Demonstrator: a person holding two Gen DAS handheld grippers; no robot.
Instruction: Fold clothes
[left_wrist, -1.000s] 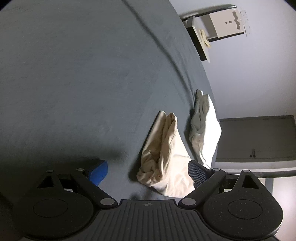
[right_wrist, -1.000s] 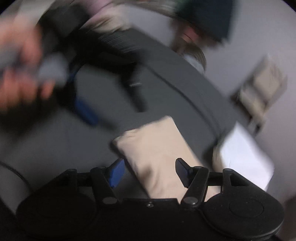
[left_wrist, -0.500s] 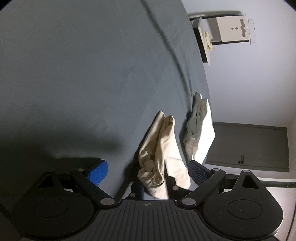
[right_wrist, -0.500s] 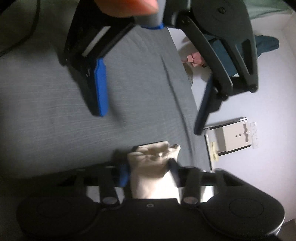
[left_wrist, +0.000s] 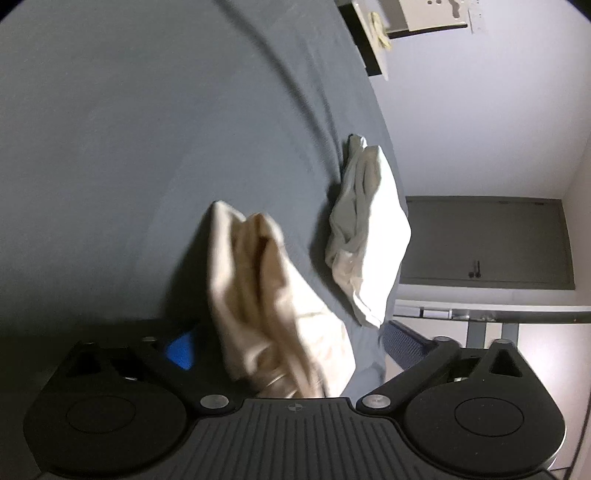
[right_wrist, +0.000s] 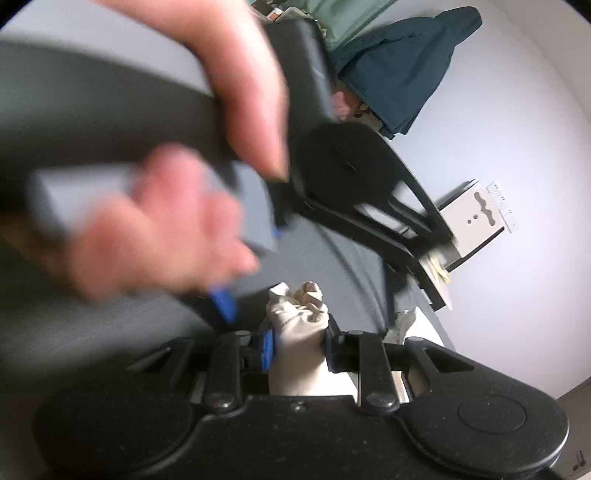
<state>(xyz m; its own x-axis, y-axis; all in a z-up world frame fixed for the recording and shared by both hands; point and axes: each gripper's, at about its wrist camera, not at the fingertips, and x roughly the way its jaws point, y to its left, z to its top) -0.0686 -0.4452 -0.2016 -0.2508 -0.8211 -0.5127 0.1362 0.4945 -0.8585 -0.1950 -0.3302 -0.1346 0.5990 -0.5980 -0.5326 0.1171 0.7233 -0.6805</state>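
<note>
A beige garment (left_wrist: 273, 306) hangs bunched and lifted off the dark grey bed (left_wrist: 129, 147), blurred by motion. My right gripper (right_wrist: 298, 345) is shut on its bunched end (right_wrist: 299, 314). My left gripper (left_wrist: 291, 343) is open, its blue pads on either side of the garment's lower part without pinching it. The left gripper, held by a hand (right_wrist: 177, 221), also shows blurred close in front of the right wrist view. A folded white garment (left_wrist: 369, 232) lies near the bed's right edge and shows faintly in the right wrist view (right_wrist: 406, 325).
A black shelf with a white box (left_wrist: 417, 18) stands against the wall past the bed. A grey cabinet (left_wrist: 484, 243) and a table frame (left_wrist: 491, 317) are at the right. A dark teal garment (right_wrist: 402, 74) hangs on the wall.
The right gripper has lifted the bunched beige garment off the bed. The left gripper has come closer, so the garment now hangs between its open fingers.
</note>
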